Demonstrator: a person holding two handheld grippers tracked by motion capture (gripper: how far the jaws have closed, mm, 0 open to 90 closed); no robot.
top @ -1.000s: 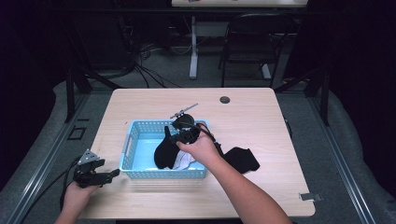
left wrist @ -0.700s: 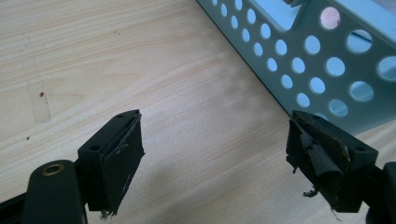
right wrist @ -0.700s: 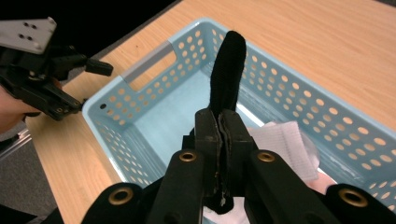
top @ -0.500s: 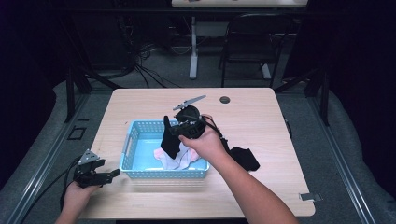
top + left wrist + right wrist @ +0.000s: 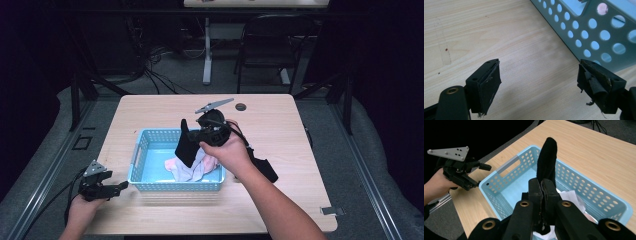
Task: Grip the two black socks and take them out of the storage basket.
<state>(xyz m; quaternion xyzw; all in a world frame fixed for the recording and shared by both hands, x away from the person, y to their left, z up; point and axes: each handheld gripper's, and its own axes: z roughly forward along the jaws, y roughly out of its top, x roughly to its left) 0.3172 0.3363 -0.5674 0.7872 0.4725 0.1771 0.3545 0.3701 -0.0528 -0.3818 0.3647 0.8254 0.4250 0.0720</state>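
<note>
Now higher above the blue basket (image 5: 141, 155): black sock (image 5: 547, 157) pinched between right gripper (image 5: 543, 185) jaws, likely coming out. Left gripper (image 5: 539, 82) jaws spread, nothing between.

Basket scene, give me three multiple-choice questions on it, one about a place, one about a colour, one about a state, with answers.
1. Where is the black sock?
A. flat on the floor
B. held above the basket
C. under the table

2. What colour is the basket?
A. light blue
B. red
C. yellow

3. How do the left tongs stand?
A. shut on a sock
B. shut on the basket's rim
C. open, with nothing between the jaws

Answers: 1 B, the right tongs pinch the sock and it hangs over the basket. 2 A, its holed walls are pale blue. 3 C, the jaws stand wide apart over bare wood.
</note>
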